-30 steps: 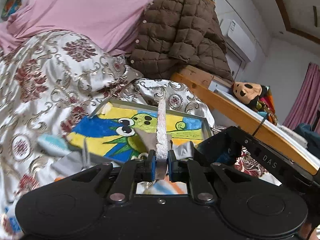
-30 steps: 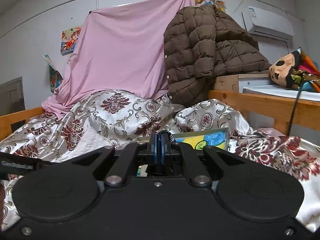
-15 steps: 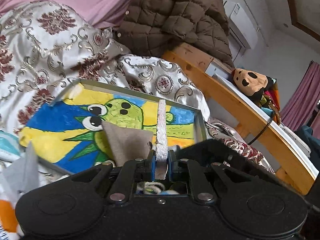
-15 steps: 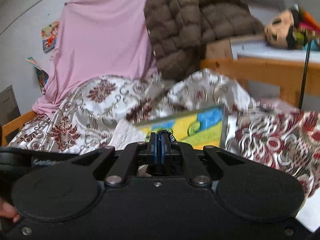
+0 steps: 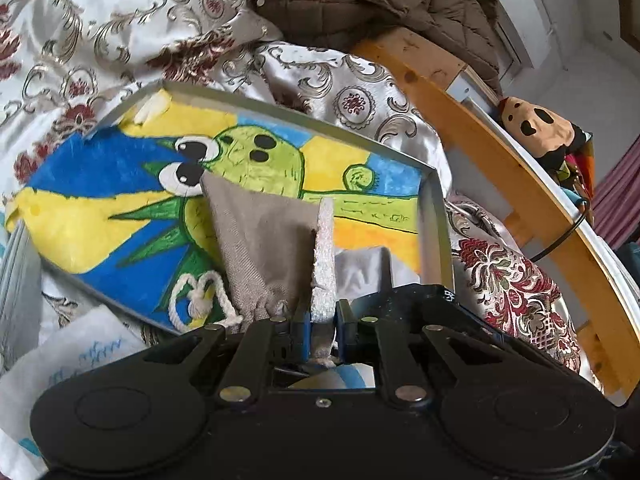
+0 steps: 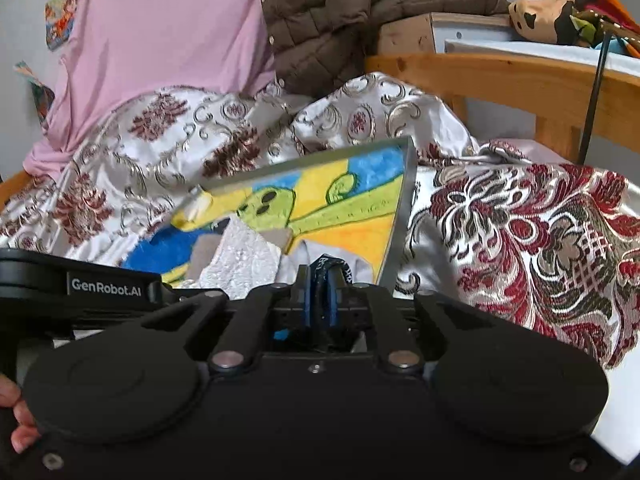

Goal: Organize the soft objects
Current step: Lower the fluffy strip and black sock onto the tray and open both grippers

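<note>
A bed covered in a shiny floral quilt fills both views, with a pink sheet and a brown quilted jacket at the top of the right wrist view, and a wooden rail running down the right side of the left wrist view. A plush toy sits above the rail at the right edge.

In the centre lies a shallow tray lined with a bright drawing of a green cartoon creature on yellow and blue.

The left tongs, low in the frame, are clamped on a thin, white, textured strip of cloth that stands upright over the tray. Beside it, a grey-brown drawstring pouch rests in the tray, its white cord looped at lower left. A pale grey cloth lies behind the strip.

The right tongs, bottom centre, are opening, with a dark printed strap between the pads; the print is too small to read.

Judging by this, sorting is partway: some soft items are in the tray, and the strip is not yet set down.

Readable writing: "GenRobot.AI" on the other tool, left of the right wrist view.
</note>
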The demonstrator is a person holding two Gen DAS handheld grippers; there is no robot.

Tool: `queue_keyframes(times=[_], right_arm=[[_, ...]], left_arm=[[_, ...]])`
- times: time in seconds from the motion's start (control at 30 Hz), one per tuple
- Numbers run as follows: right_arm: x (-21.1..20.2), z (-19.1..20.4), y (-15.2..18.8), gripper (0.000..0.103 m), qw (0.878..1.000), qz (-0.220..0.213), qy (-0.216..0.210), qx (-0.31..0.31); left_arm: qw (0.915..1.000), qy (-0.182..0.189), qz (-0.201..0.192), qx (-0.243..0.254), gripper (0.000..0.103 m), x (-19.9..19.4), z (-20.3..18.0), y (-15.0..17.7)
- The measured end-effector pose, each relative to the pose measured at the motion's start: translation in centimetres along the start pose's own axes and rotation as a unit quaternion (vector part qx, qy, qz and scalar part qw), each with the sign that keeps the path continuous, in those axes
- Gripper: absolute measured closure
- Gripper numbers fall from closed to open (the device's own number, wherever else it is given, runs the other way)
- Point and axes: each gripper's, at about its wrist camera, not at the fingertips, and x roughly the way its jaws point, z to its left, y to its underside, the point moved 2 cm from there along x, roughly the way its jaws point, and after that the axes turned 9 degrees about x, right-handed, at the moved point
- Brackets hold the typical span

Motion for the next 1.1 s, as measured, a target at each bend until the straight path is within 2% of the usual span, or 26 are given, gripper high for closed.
queue_keyframes(times=[0.1, 0.17, 0.2, 0.37, 0.5, 0.57, 0.67, 0.73, 0.83, 1.0, 1.1], right_arm=[[0.1, 0.1, 0.1, 0.085, 1.0, -0.002, 0.002, -0.008], [-0.3, 0.3, 0.2, 0.071, 1.0, -0.006, -0.002, -0.013], [-0.5, 0.2, 0.2, 0.07, 1.0, -0.007, -0.004, -0.015], [-2.3, -0.1, 0.1, 0.053, 1.0, -0.013, -0.013, -0.017], [-3.6, -0.4, 0.0, 0.041, 0.999, -0.025, -0.019, -0.016], [-4.4, -0.5, -0.1, 0.032, 0.999, -0.032, -0.021, -0.014], [-5.8, -0.6, -0.1, 0.027, 0.999, -0.045, -0.025, -0.011], [-7.0, -0.6, -0.1, 0.026, 0.998, -0.057, -0.028, -0.009], [-8.9, -0.4, -0.1, 0.014, 0.997, -0.075, -0.033, -0.011], [-12.0, 0.5, 0.3, 0.009, 0.994, -0.1, -0.041, -0.017], [-14.2, 1.0, 0.6, 0.002, 0.992, -0.121, -0.043, -0.012]], left_arm=[[1.0, -0.005, 0.003, -0.006, 0.087, -0.1, 0.1, 0.1], [1.0, -0.005, 0.003, -0.002, 0.086, -0.3, 0.0, 0.1], [1.0, -0.006, 0.003, 0.001, 0.085, -0.4, -0.1, 0.1], [1.0, -0.003, -0.004, 0.008, 0.067, -1.3, -0.3, 0.4], [0.9998, -0.007, -0.015, 0.013, 0.057, -2.6, -0.2, 0.4], [0.9996, -0.009, -0.024, 0.012, 0.048, -3.5, 0.0, 0.4], [0.9991, -0.012, -0.041, 0.009, 0.037, -5.0, 0.3, 0.4], [0.9986, -0.015, -0.05, 0.009, 0.034, -6.0, 0.4, 0.5], [0.9976, -0.021, -0.064, 0.016, 0.027, -7.5, 0.6, 0.7], [0.9954, -0.021, -0.089, 0.029, 0.016, -10.2, 0.6, 1.5], [0.9933, -0.018, -0.109, 0.033, 0.007, -12.1, 0.6, 2.2]])
